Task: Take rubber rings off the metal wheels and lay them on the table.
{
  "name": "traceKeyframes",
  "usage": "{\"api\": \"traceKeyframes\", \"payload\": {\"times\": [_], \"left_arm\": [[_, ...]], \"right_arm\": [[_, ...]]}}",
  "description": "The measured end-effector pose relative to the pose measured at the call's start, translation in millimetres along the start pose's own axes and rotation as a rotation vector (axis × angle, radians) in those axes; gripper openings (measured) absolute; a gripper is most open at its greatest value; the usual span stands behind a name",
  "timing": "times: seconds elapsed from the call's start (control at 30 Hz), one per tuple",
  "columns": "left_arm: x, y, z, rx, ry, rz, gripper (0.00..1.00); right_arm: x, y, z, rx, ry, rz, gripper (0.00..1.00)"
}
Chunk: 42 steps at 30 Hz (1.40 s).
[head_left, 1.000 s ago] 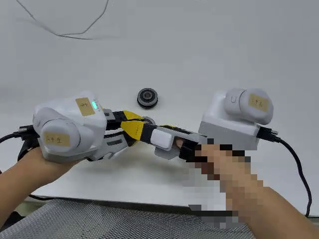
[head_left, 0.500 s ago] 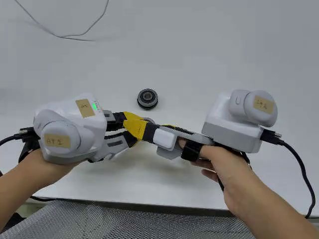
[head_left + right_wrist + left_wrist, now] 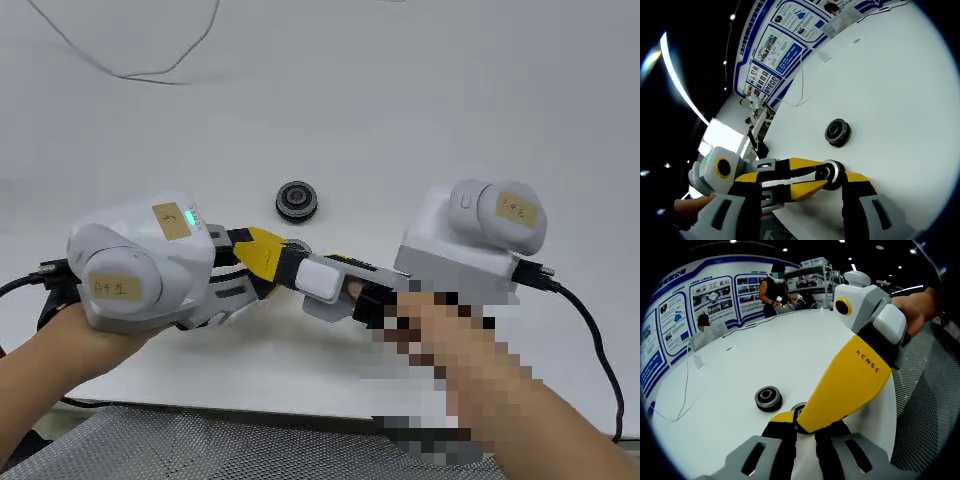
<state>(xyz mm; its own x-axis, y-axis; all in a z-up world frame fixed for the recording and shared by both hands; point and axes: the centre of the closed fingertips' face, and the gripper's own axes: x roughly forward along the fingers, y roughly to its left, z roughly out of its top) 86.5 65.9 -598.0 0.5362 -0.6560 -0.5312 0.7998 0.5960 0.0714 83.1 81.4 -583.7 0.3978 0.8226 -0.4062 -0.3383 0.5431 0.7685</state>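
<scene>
Nearby, another wheel (image 3: 296, 199) lies apart.

I see a white table (image 3: 420, 120) with a thin cable (image 3: 130, 68) at 11 o'clock and grey mesh (image 3: 200, 445) at 6. In the left gripper view, blue-framed posters (image 3: 715, 295) hang at 10, shelves (image 3: 812, 277) at 12, ceiling spots (image 3: 853, 266) at 1
</scene>
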Motion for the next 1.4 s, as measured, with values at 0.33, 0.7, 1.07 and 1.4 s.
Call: {"api": "traceKeyframes", "payload": {"times": [0.33, 0.7, 1.07, 1.4], "left_arm": [[-0.2, -0.2, 0.0, 0.003, 0.001, 0.001, 0.13], [-0.3, -0.3, -0.3, -0.001, -0.006, 0.002, 0.13], [-0.7, -0.4, -1.4, -0.006, -0.010, 0.002, 0.13], [-0.5, 0.4, -2.7, -0.009, -0.011, 0.003, 0.13]], "right_arm": [[5.4, 2.6, -4.0, -0.034, 0.018, -0.017, 0.72], [-0.7, 6.3, -4.2, -0.023, 0.020, 0.006, 0.69], [-15.5, -6.8, -5.0, 0.147, -0.023, 0.096, 0.52], [-14.4, -9.6, -3.5, 0.139, -0.045, 0.099, 0.50]]}}
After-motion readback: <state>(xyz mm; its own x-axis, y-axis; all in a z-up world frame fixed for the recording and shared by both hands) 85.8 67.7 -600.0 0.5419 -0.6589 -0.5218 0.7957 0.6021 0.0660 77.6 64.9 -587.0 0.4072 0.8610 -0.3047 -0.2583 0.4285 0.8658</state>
